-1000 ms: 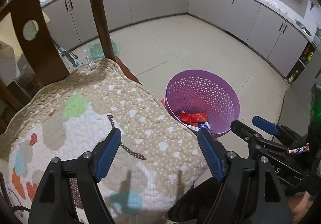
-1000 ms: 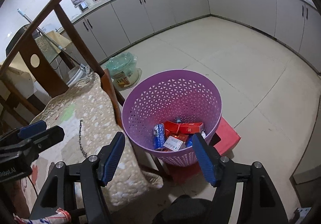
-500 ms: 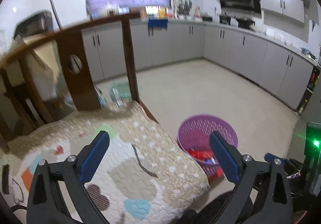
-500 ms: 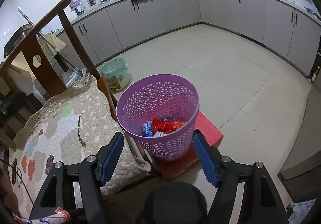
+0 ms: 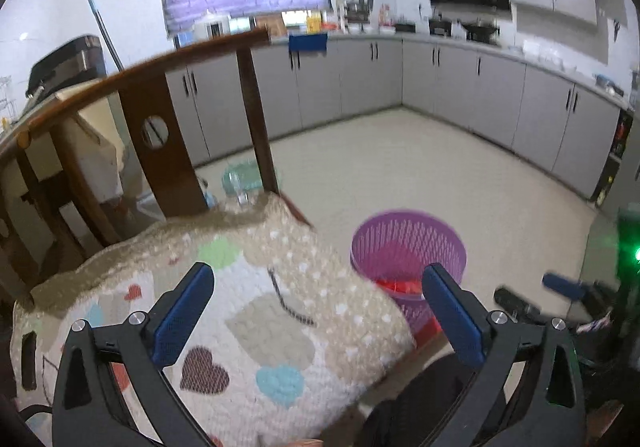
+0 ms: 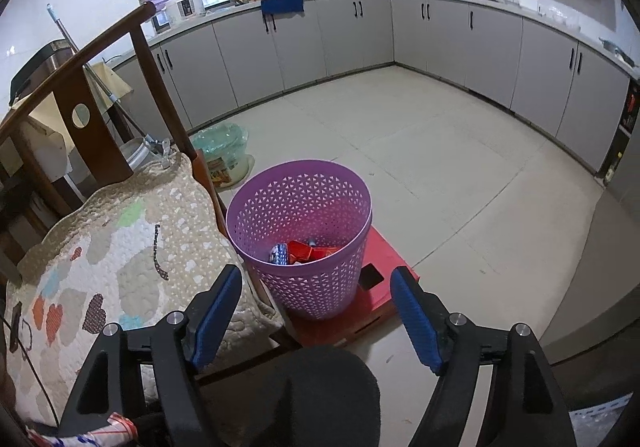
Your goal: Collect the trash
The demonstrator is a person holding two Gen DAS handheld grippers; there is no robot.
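A purple mesh basket stands on a red stool beside a wooden chair. Red and blue packets lie at its bottom. My right gripper hovers in front of and above the basket, its jaws opening with nothing between them. My left gripper hangs over the chair's quilted cushion, its jaws opening very wide and empty; the basket is to its right. The right gripper shows at the left wrist view's right edge. A striped wrapper sits by the right gripper's base; I cannot tell what holds it.
The chair's dark wooden back rises behind the cushion. A green plastic bag and a mop handle stand left of the basket. Grey cabinets line the far walls. A dark rounded shape fills the bottom centre.
Both grippers have drawn back and up from the basket, which looks smaller now. The left view has tilted up to show the kitchen wall. Both pairs of jaws stand wider.
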